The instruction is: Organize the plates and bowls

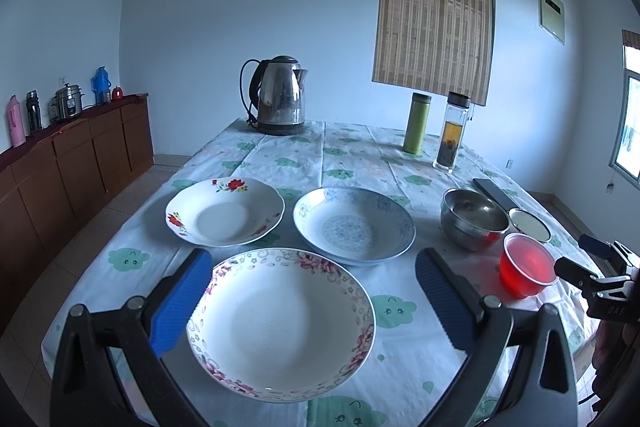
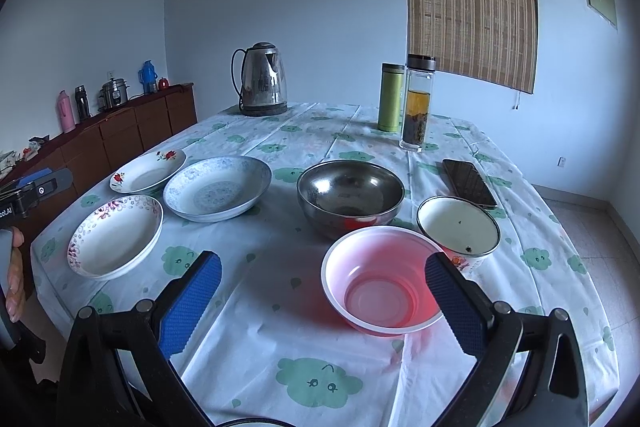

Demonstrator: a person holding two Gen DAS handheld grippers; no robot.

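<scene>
My left gripper (image 1: 314,301) and right gripper (image 2: 323,301): black frames, silver pivot screws, blue ribbed finger pads (image 1: 182,301).

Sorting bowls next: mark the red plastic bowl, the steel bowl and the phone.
red plastic bowl (image 2: 380,291), right wrist view, inner floor.
steel bowl (image 2: 350,193), right wrist view, inner wall.
phone (image 2: 469,183), right wrist view, dark screen.

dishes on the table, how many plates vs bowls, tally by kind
plates: 3 – red-flower plate, blue-pattern plate, pink-flower plate
bowls: 3 – steel bowl, red plastic bowl, white enamel bowl
total: 6
</scene>
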